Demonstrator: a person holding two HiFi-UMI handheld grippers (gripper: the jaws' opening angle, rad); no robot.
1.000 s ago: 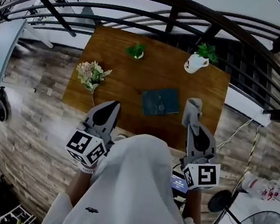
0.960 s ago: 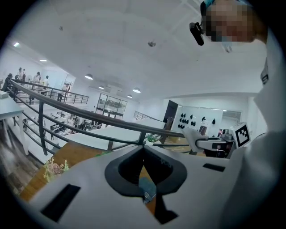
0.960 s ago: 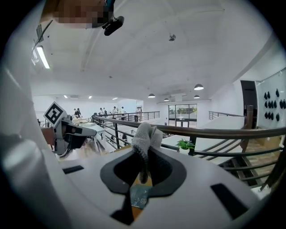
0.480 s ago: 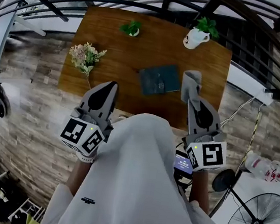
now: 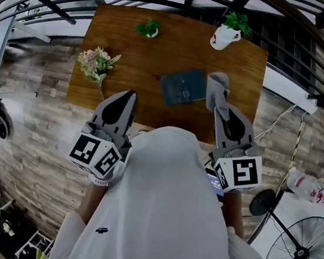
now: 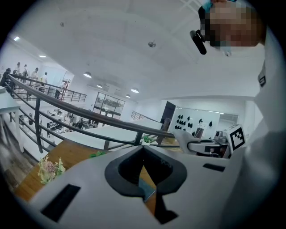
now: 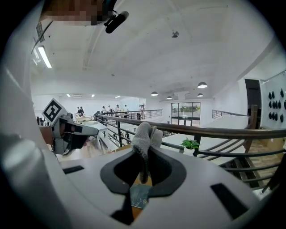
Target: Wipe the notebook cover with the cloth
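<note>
Two containers stand at the far edge of the wooden table (image 5: 160, 54): a white mug-shaped pot (image 5: 222, 39) with a leafy green plant and, to its left, a small white pot (image 5: 151, 33) with a smaller green plant. A single bunch of dried flowers (image 5: 96, 64) lies at the table's left side, and one dark blue-grey notebook (image 5: 182, 87) lies closed near the middle. The left gripper (image 5: 128, 96) hovers over the near edge with its jaws pressed together on nothing. The right gripper (image 5: 222, 109) pinches one grey cloth (image 5: 216, 86), which sits just beside the notebook's right edge; contact between them cannot be judged. The right gripper view shows the cloth (image 7: 144, 136) standing up out of the closed jaws, with a patch of the notebook (image 7: 139, 197) visible below them, and the left gripper off to the side. Only the head view takes in the standing fan (image 5: 299, 253) on the floor, while only the gripper views show the black railing (image 7: 223, 133) from the side and distant people beyond it.
</note>
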